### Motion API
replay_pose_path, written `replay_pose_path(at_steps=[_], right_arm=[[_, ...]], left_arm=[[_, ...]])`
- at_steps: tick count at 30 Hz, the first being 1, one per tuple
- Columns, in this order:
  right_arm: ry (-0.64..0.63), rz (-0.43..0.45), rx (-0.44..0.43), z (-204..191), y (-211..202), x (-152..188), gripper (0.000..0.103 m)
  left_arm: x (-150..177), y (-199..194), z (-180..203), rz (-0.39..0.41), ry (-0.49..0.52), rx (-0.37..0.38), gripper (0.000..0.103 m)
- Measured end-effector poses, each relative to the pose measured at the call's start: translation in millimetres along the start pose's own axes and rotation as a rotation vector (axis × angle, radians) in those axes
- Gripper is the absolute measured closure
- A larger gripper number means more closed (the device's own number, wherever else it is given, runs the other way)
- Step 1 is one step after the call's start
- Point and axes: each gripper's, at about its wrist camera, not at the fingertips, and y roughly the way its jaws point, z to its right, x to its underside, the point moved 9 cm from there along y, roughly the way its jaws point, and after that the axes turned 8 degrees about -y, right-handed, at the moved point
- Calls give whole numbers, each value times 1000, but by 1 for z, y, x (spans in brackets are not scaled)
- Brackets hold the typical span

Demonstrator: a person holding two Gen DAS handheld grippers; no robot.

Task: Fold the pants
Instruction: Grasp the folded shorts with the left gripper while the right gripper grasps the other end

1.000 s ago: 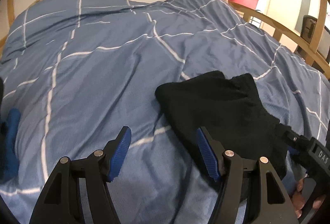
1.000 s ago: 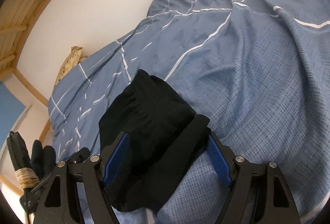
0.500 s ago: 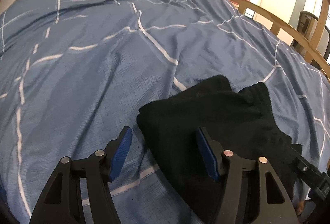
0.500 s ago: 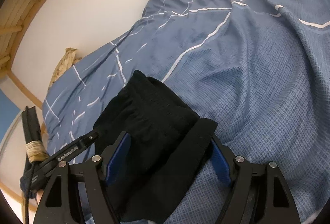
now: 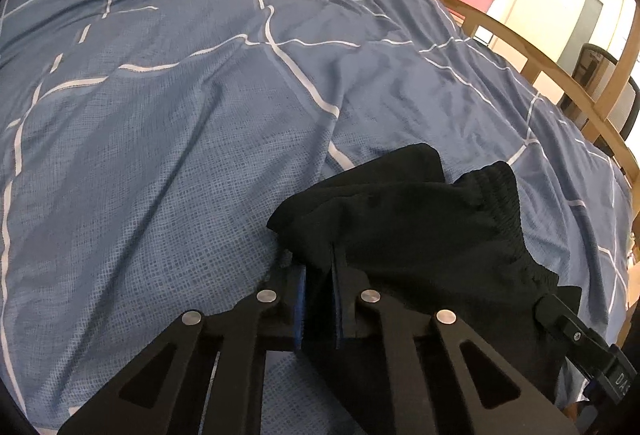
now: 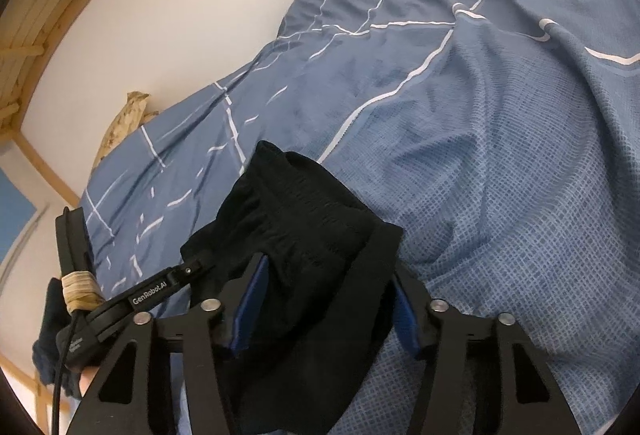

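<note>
- Big change from half a second back: left gripper (image 5: pixel 319 305), wide open then with its pads straddling bare duvet and cloth, now clamped tight on the near-left edge of the black pants (image 5: pixel 420 235).
- Fabric pinched between the blue pads (image 5: pixel 299 309), barely a sliver of gap.
- Right gripper (image 6: pixel 326 299) unchanged from earlier — spread wide, a thick fold of the pants (image 6: pixel 304 235) lying between its fingers, not squeezed.
- Pants bunched in a partly folded heap on the blue checked duvet (image 5: pixel 180 155), elastic waistband (image 5: pixel 500 195) toward the far side.
- Probably one corner secured; right side not yet closed before any lift or fold-over.
- Risk: one-sided pull dragging the heap askew.
</note>
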Motion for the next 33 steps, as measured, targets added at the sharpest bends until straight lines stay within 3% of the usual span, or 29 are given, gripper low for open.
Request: replay_pose_path(at_steps=[9, 10, 13, 18, 24, 30, 33], right_arm=[[-42, -5, 17, -5, -6, -2, 64], [-48, -2, 18, -6, -7, -3, 75], [-62, -3, 24, -6, -10, -4, 76], [-9, -27, 3, 2, -6, -4, 76], [68, -68, -34, 12, 3, -3, 65], [17, -56, -8, 9, 10, -2, 65], [13, -55, -10, 9, 12, -3, 67]], left_arm=[[-7, -10, 3, 25, -1, -18, 95], [-8, -12, 4, 31, 4, -23, 95], [-13, -21, 7, 51, 13, -27, 96], [-16, -28, 11, 57, 34, -40, 96], [-6, -15, 5, 27, 43, -67, 94], [1, 5, -3, -26, -10, -54, 84], [2, 6, -1, -28, -12, -54, 83]])
